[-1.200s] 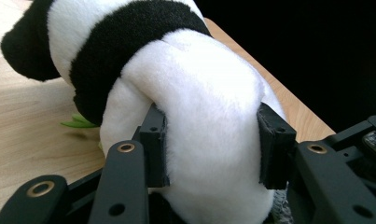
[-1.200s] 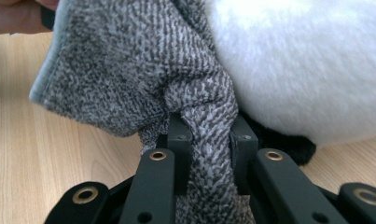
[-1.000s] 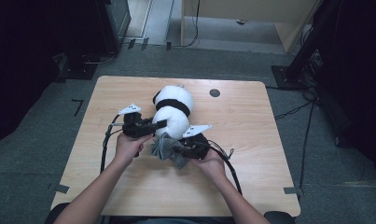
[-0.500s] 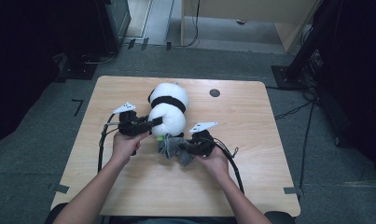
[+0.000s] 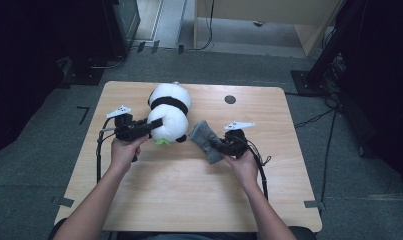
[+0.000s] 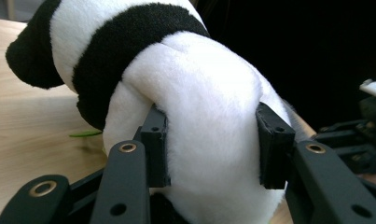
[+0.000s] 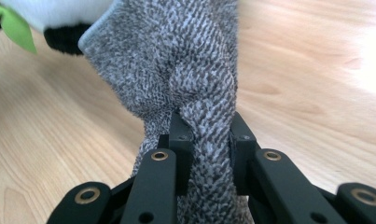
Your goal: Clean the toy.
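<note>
Left gripper: the left gripper [image 5: 151, 123] was clenched on the black-and-white plush panda toy [image 5: 169, 112], its 2 black jaws pressing into the white fur on either side of the body, as the left gripper view showed [image 6: 211, 144].
Panda position: the plush panda toy [image 6: 176, 93] lay on the light wooden tabletop [image 5: 189, 180], toward the far middle of it, with a small green leaf-shaped piece [image 5: 161, 142] showing at its near edge.
Right gripper: the right gripper [image 5: 216, 145] was clamped on the grey knitted fabric sock [image 5: 205, 140], a bunched fold of the knit pinched between its 2 jaws in the right gripper view [image 7: 206, 149].
Sock position: the grey knitted sock [image 7: 176, 60] sat just right of the panda, apart from it in the high view, its free end spread toward the toy.
Hands: the person's left hand [image 5: 125, 150] and right hand [image 5: 244, 165] each held 1 gripper from the near side of the tabletop.
Other: a small dark round hole [image 5: 230, 99] sat in the tabletop, far right of the panda.
</note>
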A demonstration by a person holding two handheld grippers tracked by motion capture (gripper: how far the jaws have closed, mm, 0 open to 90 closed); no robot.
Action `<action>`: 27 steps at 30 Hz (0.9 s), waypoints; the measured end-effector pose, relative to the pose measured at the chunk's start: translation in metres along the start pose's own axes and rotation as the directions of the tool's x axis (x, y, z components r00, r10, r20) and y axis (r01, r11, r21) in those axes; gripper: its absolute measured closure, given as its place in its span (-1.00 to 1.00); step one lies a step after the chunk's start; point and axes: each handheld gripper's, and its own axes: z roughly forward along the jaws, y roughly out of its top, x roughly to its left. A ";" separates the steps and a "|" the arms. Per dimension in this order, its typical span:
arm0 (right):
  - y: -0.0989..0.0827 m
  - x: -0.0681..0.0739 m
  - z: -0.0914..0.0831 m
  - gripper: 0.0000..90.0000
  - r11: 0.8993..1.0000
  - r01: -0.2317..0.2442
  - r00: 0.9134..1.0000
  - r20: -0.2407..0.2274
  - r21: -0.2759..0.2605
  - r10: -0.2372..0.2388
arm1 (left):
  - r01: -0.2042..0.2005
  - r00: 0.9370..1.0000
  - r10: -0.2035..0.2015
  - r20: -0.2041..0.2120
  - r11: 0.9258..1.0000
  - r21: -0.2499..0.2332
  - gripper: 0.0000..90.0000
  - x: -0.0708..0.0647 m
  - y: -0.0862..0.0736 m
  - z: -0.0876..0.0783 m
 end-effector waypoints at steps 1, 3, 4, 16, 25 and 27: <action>0.001 -0.003 -0.002 0.72 1.000 -0.011 1.000 -0.003 -0.007 0.011 | -0.009 1.000 0.009 -0.010 1.000 0.005 0.24 0.002 0.001 0.000; 0.002 -0.008 -0.006 0.72 1.000 -0.012 1.000 0.001 -0.024 0.012 | -0.024 0.999 0.025 -0.029 1.000 0.012 0.24 0.007 0.001 -0.001; 0.002 -0.011 -0.008 0.72 1.000 -0.015 1.000 0.005 -0.027 0.015 | -0.031 0.999 0.032 -0.038 0.999 0.015 0.24 0.010 0.002 -0.001; 0.005 -0.047 -0.019 0.72 0.994 -0.078 0.994 0.076 -0.080 0.084 | -0.040 0.995 0.040 -0.086 0.999 0.005 0.23 0.044 0.006 -0.014; 0.003 -0.083 -0.013 0.71 0.989 -0.122 0.979 0.155 -0.078 0.133 | -0.040 0.994 0.048 -0.098 0.995 0.089 0.15 0.068 -0.003 -0.017; 0.002 -0.089 -0.008 0.70 0.989 -0.127 0.976 0.167 -0.075 0.138 | -0.048 0.994 0.056 -0.095 0.995 0.085 0.13 0.069 -0.005 -0.015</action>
